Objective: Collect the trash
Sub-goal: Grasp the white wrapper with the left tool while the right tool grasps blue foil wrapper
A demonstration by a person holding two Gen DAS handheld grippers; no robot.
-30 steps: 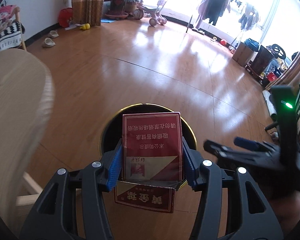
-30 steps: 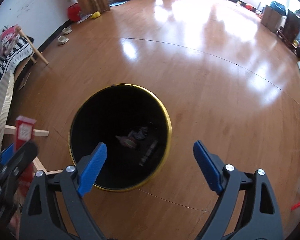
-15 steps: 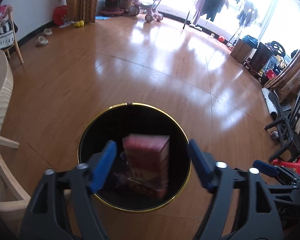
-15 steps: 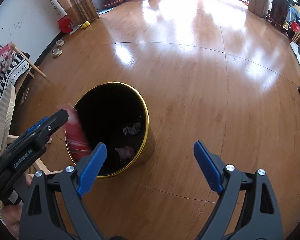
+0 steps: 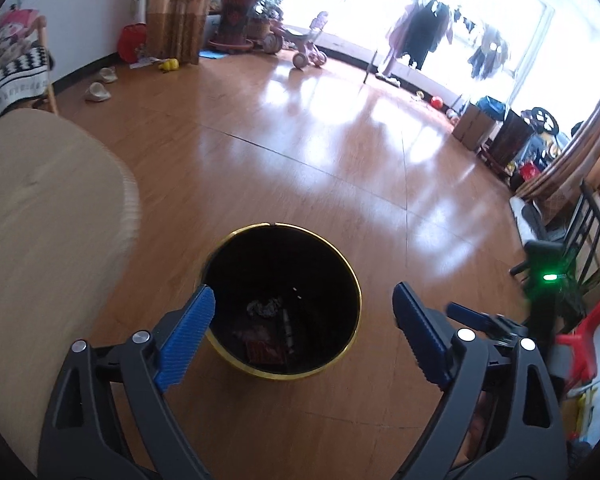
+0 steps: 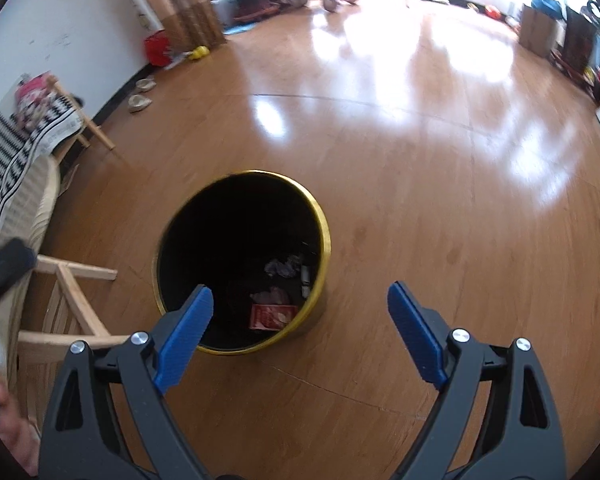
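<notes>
A black trash bin with a gold rim (image 5: 346,264) stands on the wooden floor; it also shows in the right wrist view (image 6: 324,220). A red cigarette box (image 6: 271,316) lies at its bottom with other scraps, and shows dimly in the left wrist view (image 5: 266,350). My left gripper (image 5: 303,300) is open and empty above the bin. My right gripper (image 6: 300,298) is open and empty above the bin's near right side; it shows at the right of the left wrist view (image 5: 480,320).
A light wooden table (image 5: 40,208) stands to the left of the bin, with its legs (image 6: 72,292) close beside it. A red stool (image 5: 588,336) and a black chair (image 5: 580,224) are at the right. Toys, plants and boxes line the far walls.
My left gripper opened and let go of the red cigarette box, which fell into the bin. Both grippers have since drawn back a little from the bin.
</notes>
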